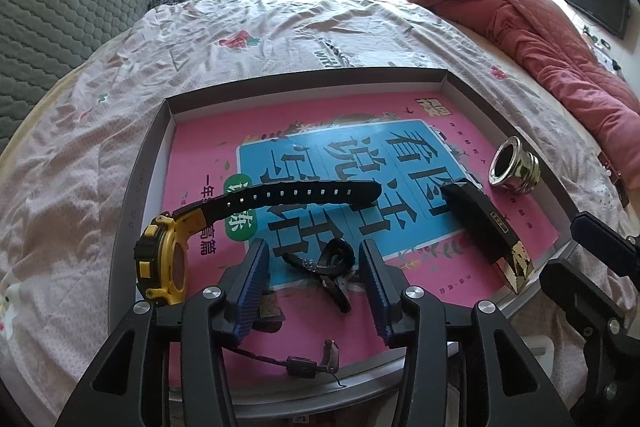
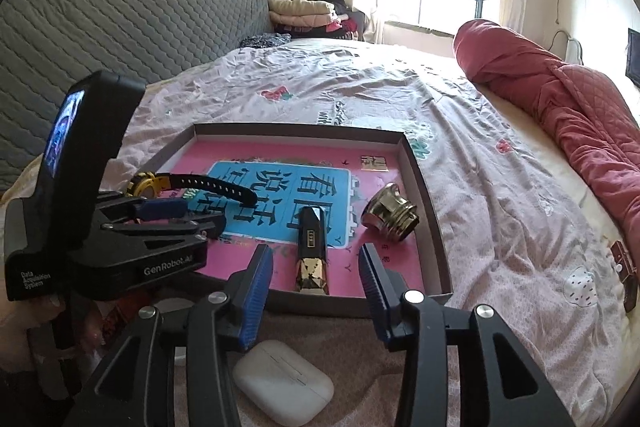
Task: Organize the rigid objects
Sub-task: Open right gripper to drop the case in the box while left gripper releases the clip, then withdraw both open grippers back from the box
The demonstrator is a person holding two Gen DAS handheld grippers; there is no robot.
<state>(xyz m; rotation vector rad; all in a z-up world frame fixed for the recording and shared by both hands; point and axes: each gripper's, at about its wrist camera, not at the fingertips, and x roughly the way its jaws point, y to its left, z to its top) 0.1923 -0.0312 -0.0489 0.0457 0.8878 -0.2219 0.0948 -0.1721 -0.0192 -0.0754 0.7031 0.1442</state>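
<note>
A shallow grey tray [image 1: 136, 183] lined with a pink and blue book cover lies on the bed. In it are a yellow watch [image 1: 162, 263] with a black strap, a small black clip [image 1: 334, 267], a black and gold bar [image 1: 486, 227] and a shiny metal fitting [image 1: 514, 167]. My left gripper [image 1: 314, 281] is open, low over the tray, with the clip between its fingers. My right gripper [image 2: 316, 285] is open at the tray's near edge [image 2: 320, 305], in front of the black and gold bar [image 2: 312, 251]. A white earbud case [image 2: 284, 383] lies on the bed below it.
A red quilted blanket [image 2: 560, 95] is rolled along the right of the bed. A grey padded headboard [image 2: 120, 23] stands at the left. Folded clothes [image 2: 304, 13] are stacked at the far end by the window. A small brown box [image 2: 626, 267] lies at the bed's right edge.
</note>
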